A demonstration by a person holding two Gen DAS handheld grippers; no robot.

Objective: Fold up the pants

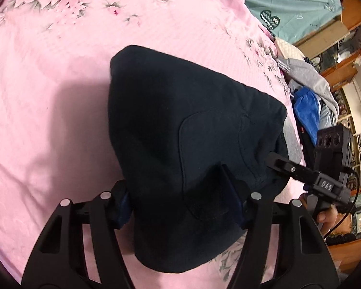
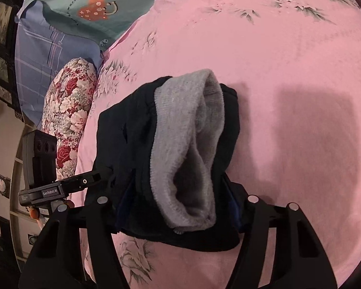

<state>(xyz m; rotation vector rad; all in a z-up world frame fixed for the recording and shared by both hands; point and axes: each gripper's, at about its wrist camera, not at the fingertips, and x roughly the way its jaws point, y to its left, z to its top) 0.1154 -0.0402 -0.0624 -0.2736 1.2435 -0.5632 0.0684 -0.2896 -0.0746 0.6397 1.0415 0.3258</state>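
Two handheld black grippers work one bundle of dark navy fleece-lined pants (image 1: 180,125) lying on the pink floral bedsheet (image 1: 48,84). Left gripper (image 1: 180,207) sits about half open with pant fabric between its pads; firm pinch unclear. Right gripper (image 2: 178,207) likewise straddles the grey fleece lining (image 2: 187,149). Likely soft, thick, floppy, light, not slippery; best held at the waistband or folded edge. Readable text: "GenRobot.AI" on the left gripper's body in the right wrist view; "DAS" on the right gripper's body in the left view.

Both hand-held grippers (image 1: 180,197) (image 2: 178,207) angled downward, jaws half-spread.
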